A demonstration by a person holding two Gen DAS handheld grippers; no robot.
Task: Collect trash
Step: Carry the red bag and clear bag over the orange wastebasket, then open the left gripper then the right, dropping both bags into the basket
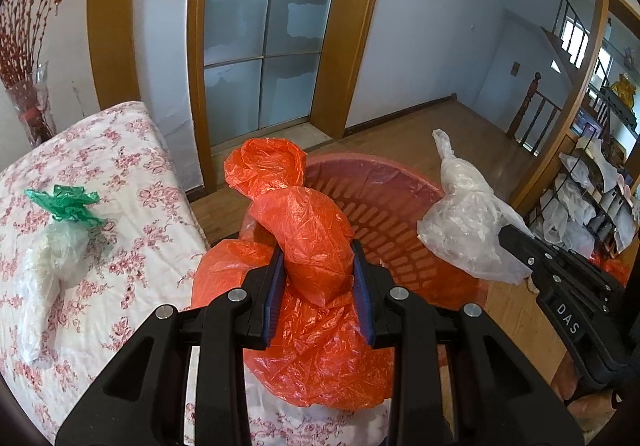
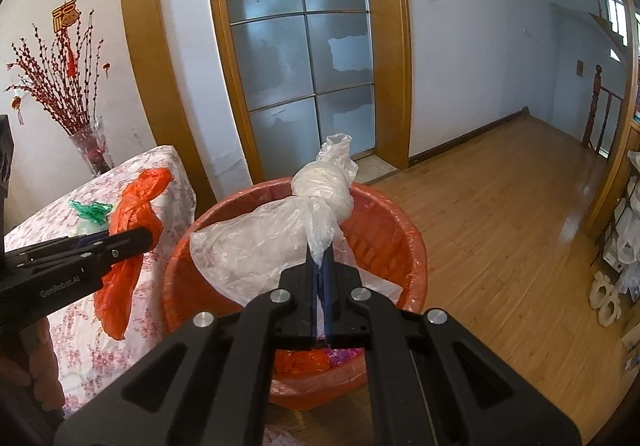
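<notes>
My left gripper [image 1: 319, 270] is shut on a knotted orange plastic bag [image 1: 308, 230], held at the near rim of the red laundry basket [image 1: 384, 181]; the same orange bag [image 2: 132, 230] hangs from it in the right wrist view. My right gripper [image 2: 323, 264] is shut on the twisted neck of a clear white plastic bag [image 2: 272, 238], which hangs over the basket [image 2: 400, 226]. From the left wrist view, that white bag [image 1: 468, 221] is at the right. A green-topped white bag [image 1: 60, 238] lies on the floral tablecloth [image 1: 132, 213].
Orange liner and scraps [image 2: 304, 362] lie inside the basket. A glass vase with red twigs [image 2: 90, 149] stands at the table's back. A frosted glass door [image 2: 304, 53] is behind, wooden floor [image 2: 500, 226] to the right, a cluttered rack [image 1: 588, 197] at far right.
</notes>
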